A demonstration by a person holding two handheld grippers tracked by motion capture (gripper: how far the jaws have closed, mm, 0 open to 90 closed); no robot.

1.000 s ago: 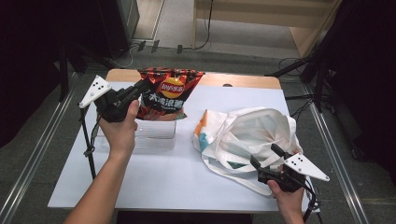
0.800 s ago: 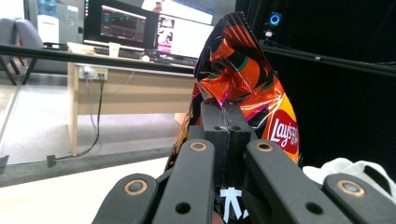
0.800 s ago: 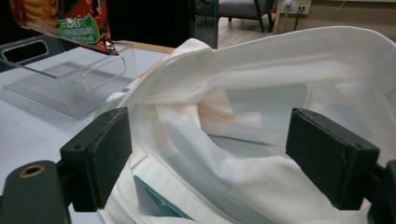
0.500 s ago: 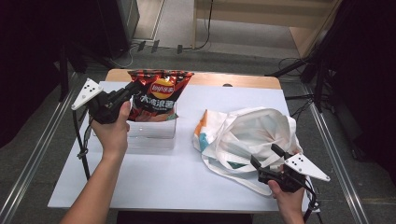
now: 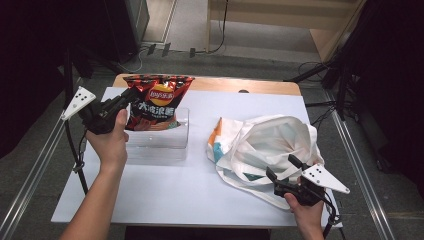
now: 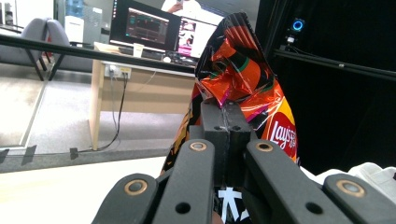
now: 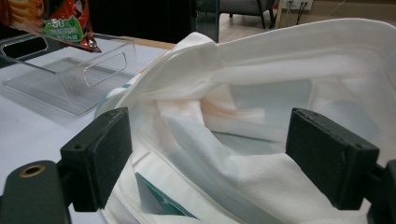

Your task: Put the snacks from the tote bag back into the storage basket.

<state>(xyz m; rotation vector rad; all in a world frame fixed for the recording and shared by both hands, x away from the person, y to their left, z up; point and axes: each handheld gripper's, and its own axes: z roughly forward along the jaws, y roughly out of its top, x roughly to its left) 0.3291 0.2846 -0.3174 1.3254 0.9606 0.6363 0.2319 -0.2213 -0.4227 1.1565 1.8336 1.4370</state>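
Observation:
A red and orange Lay's chips bag (image 5: 157,102) hangs upright over the clear plastic bin (image 5: 167,142) at the table's left, its lower end inside the bin's rim. My left gripper (image 5: 131,97) is shut on the bag's left top edge. In the left gripper view the jaws (image 6: 226,126) pinch the crimped foil of the chips bag (image 6: 243,74). A white tote bag (image 5: 270,145) lies open at the right. My right gripper (image 5: 282,172) is open at its near edge. In the right gripper view the gripper (image 7: 205,158) has the tote's cloth (image 7: 280,60) lying between its wide pads, unpressed.
The white table (image 5: 200,200) has bare surface in front of the bin and tote. Black stands and cables flank both sides. In the right gripper view the clear bin (image 7: 70,70) stands to the left, with the chips bag's lower corner (image 7: 70,30) above it.
My left gripper has carried the chips bag to the left and slightly down, so that it now hangs over the clear bin. The right gripper and the tote have stayed put.

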